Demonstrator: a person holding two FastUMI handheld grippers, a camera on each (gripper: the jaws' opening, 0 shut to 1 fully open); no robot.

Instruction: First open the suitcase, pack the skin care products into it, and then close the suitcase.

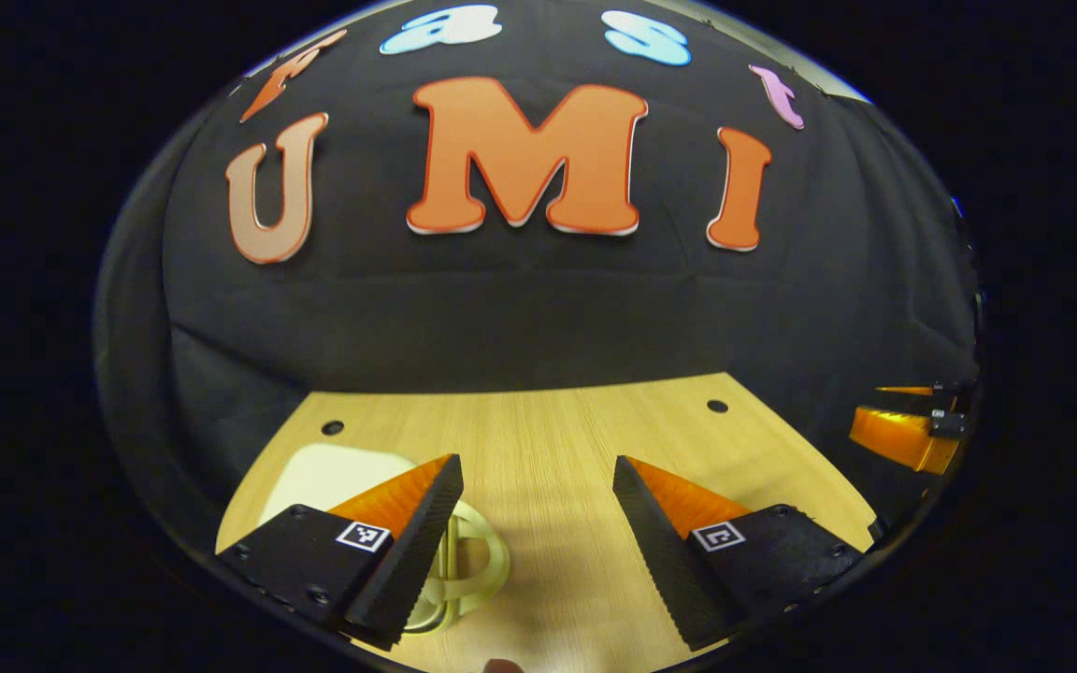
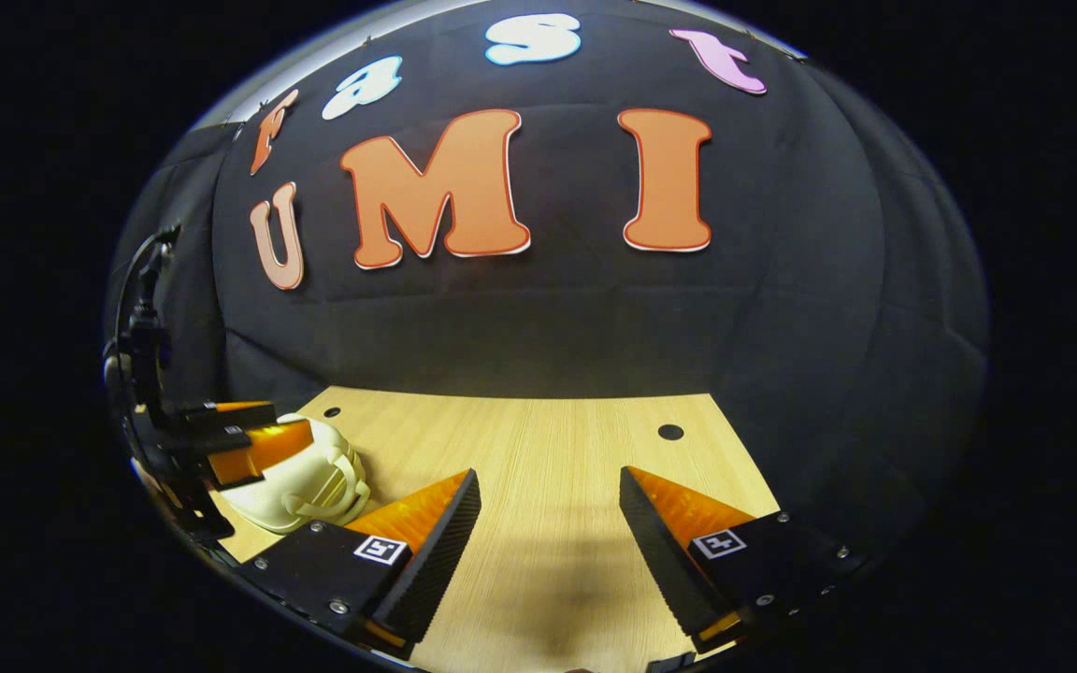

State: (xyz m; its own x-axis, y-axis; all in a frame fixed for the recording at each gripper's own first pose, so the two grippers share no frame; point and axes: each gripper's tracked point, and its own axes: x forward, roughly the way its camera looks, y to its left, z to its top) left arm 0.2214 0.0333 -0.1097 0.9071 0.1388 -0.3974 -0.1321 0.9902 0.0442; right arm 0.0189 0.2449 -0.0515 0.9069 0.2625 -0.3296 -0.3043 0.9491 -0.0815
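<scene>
Currently one cream suitcase [image 2: 300, 481] on table [image 2: 548, 439], left gripper [image 1: 537, 547] wide; right gripper [image 2: 548, 547] wide

Pale wood table [image 1: 557, 449] with one cream case on it

The table's light wood-grain top runs back to the black cloth wall, and there are small dark round holes [image 2: 670, 432] near its far edge, one toward each back corner. Over on the left side lies the cream-coloured suitcase [image 2: 300, 481], flat on the board; in the left gripper view its looped handle [image 1: 473, 561] rests on the wood at the near edge. The middle and right of the tabletop show only bare wood.
</scene>
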